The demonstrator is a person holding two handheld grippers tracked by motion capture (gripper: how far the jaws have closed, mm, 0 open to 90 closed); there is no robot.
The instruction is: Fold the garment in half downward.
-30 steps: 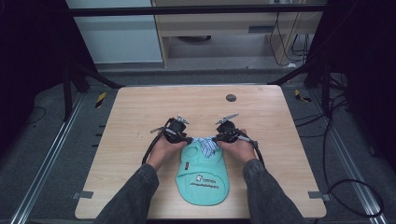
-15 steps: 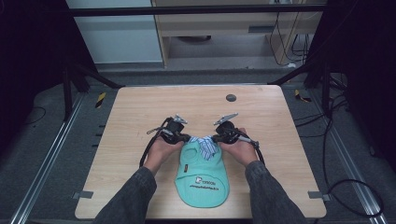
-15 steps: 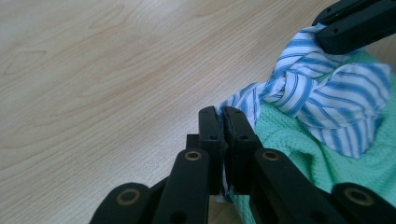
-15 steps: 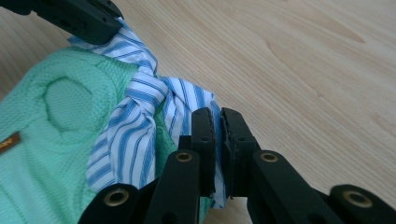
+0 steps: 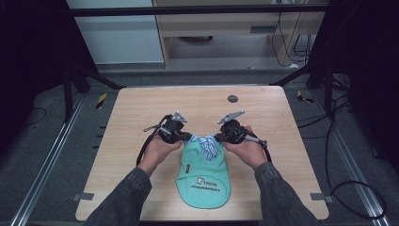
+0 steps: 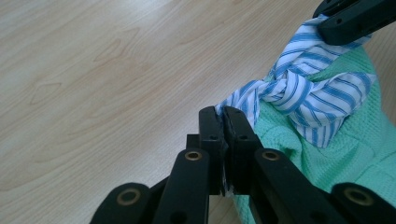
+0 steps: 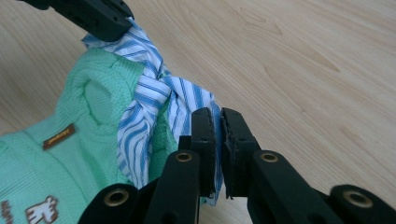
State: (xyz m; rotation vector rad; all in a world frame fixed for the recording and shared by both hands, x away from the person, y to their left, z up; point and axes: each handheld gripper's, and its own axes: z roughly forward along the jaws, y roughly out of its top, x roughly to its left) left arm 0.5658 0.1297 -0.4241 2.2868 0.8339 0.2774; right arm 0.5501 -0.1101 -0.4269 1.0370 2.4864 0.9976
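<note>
Nearby, only a dark disc [image 5: 232, 98] occupies the table [image 5: 141, 113].

- On the green knitted garment [image 5: 203, 181], in the high view, a dark line of print runs under a small white figure, nearer the person than both grippers; its letters are too small to read.
- In the right gripper view, a small brown tab [image 7: 58, 136] left of the jaws carries unreadable lettering.
</note>
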